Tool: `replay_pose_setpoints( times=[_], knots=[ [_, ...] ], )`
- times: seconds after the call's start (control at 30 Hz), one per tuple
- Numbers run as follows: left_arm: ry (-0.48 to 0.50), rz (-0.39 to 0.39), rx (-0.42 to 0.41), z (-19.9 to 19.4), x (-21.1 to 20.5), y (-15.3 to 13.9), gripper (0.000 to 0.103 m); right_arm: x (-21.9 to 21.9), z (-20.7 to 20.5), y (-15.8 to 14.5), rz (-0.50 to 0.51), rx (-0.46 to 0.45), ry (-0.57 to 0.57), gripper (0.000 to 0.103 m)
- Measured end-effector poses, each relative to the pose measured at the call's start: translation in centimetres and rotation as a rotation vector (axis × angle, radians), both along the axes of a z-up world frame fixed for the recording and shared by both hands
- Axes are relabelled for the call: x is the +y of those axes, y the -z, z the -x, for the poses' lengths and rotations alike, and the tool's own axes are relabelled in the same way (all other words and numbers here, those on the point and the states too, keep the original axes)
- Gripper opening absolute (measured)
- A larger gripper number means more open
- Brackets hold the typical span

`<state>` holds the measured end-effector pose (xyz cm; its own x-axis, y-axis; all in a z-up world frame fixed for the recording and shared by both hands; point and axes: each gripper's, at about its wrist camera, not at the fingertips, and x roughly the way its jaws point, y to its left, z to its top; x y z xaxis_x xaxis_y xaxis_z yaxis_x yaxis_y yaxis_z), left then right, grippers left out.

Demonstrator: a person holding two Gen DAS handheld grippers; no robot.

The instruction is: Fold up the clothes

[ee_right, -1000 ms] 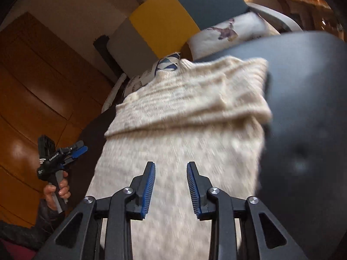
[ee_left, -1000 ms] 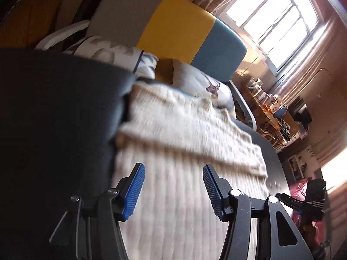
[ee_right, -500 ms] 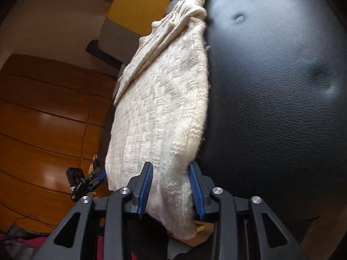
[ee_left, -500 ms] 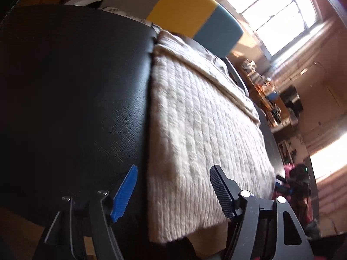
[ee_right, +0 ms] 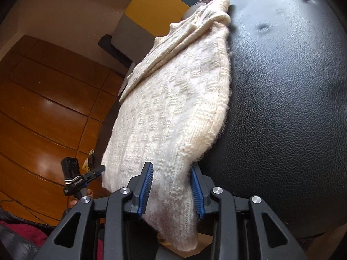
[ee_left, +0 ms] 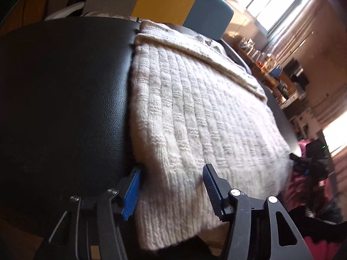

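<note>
Both tools advanced: sweater [ee_left: 195,119] hem now between jaws.

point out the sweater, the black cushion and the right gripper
sweater [ee_left: 195,117], left wrist view, middle of the knit panel
black cushion [ee_right: 292,108], right wrist view, bare leather beside the sweater
right gripper [ee_right: 171,189], right wrist view, between its blue pads, at the sweater's hem

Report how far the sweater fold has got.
Done: the cream sweater lies on the black cushion, its far part already doubled over. In hand: the left gripper and right gripper each straddle a near hem corner, jaws apart. Left: close, then fold the hem away.
</note>
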<state>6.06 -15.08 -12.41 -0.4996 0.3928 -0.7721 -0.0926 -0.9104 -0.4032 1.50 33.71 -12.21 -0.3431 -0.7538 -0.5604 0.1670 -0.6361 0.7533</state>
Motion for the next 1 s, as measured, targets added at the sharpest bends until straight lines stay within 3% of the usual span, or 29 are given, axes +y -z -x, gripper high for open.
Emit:
replay_pose_setpoints(
  times=[0.03,0.1,0.13,0.23,0.4,0.57,0.63,0.73,0.9,1.0],
  knots=[
    [-0.016,0.016,-0.001,0.1,-0.1,0.0,0.042,-0.1,0.0,-0.1,-0.023,0.002,-0.002,0.023],
    [-0.066,-0.016,-0.014,0.1,-1.2,0.1,0.02,-0.3,0.0,-0.2,-0.055,0.004,0.0,0.018],
    [-0.085,-0.045,-0.029,0.1,-1.6,0.3,0.018,-0.3,-0.1,-0.2,-0.059,0.006,0.007,0.017],
    [-0.139,-0.126,-0.071,0.1,-2.8,0.9,0.017,-0.2,-0.3,0.0,-0.062,0.014,0.017,0.017],
    [-0.153,-0.102,-0.089,0.4,-2.4,0.7,0.017,0.5,-0.6,0.6,0.0,0.038,0.023,0.023],
    [-0.176,-0.11,-0.124,0.7,-2.7,0.8,0.022,0.6,-1.1,0.1,-0.024,0.05,0.018,0.026],
    [-0.186,-0.107,-0.118,0.5,-2.7,0.8,0.018,1.0,-1.2,-0.1,-0.047,0.023,0.025,0.016],
    [-0.179,-0.109,-0.089,0.0,-2.3,0.4,0.01,0.8,-1.4,-0.1,-0.056,-0.005,0.062,0.014],
    [-0.153,-0.345,-0.086,-1.5,-2.8,1.0,0.009,1.2,-2.2,1.0,0.107,-0.041,0.099,0.013],
    [-0.129,-0.387,-0.098,-2.3,-2.9,1.4,0.009,1.6,-2.6,2.2,0.188,-0.077,0.103,0.013]
  ],
)
